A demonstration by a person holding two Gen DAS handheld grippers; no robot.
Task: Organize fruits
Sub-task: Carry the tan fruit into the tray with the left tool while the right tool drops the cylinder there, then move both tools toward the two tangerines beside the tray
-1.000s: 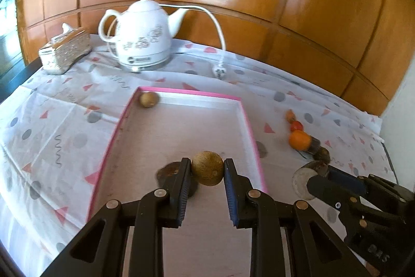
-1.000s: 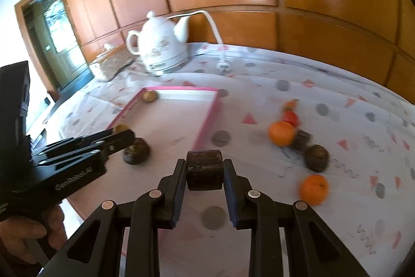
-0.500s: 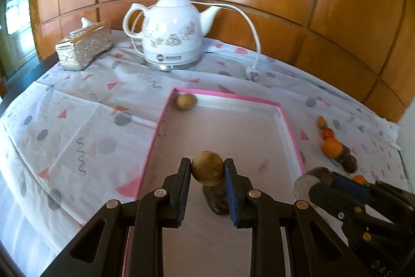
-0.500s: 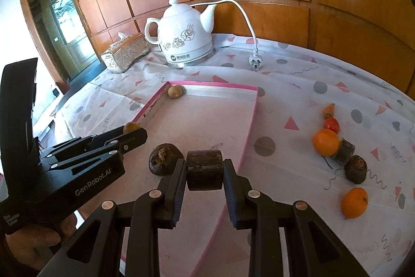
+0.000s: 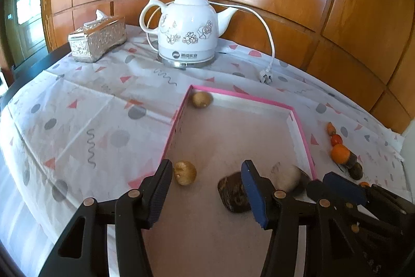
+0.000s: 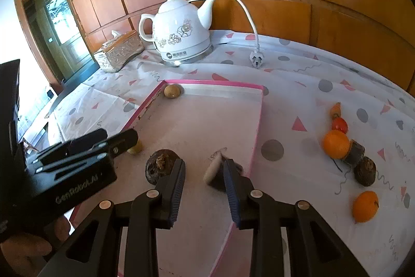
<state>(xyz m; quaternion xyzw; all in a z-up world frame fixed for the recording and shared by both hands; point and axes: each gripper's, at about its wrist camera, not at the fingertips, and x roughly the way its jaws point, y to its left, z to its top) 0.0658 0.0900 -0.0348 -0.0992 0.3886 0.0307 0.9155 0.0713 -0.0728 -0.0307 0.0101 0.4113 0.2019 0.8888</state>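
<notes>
A pink-rimmed tray point(image 5: 301, 123) point(image 6: 258, 126) lies on the patterned cloth. My left gripper point(image 5: 207, 188) is open above its near part; a tan round fruit point(image 5: 184, 172) lies by its left finger and a dark round fruit point(image 5: 233, 191) by its right finger. My right gripper point(image 6: 203, 179) is open; a dark piece with a white cut face point(image 6: 216, 169) lies between its fingers on the tray, and the dark round fruit point(image 6: 160, 165) sits left of it. Another tan fruit point(image 5: 201, 99) point(image 6: 172, 90) rests in the tray's far corner.
On the cloth right of the tray lie two oranges point(image 6: 336, 143) point(image 6: 365, 206), a small tomato point(image 6: 339, 123), and dark pieces point(image 6: 365, 170). A white kettle point(image 5: 188, 35) with cord and plug point(image 6: 255, 60) and a tissue box point(image 5: 97, 40) stand at the back.
Both grippers have opened. The tan fruit left my left gripper and now lies on the tray; the dark piece left my right gripper and lies on the tray.
</notes>
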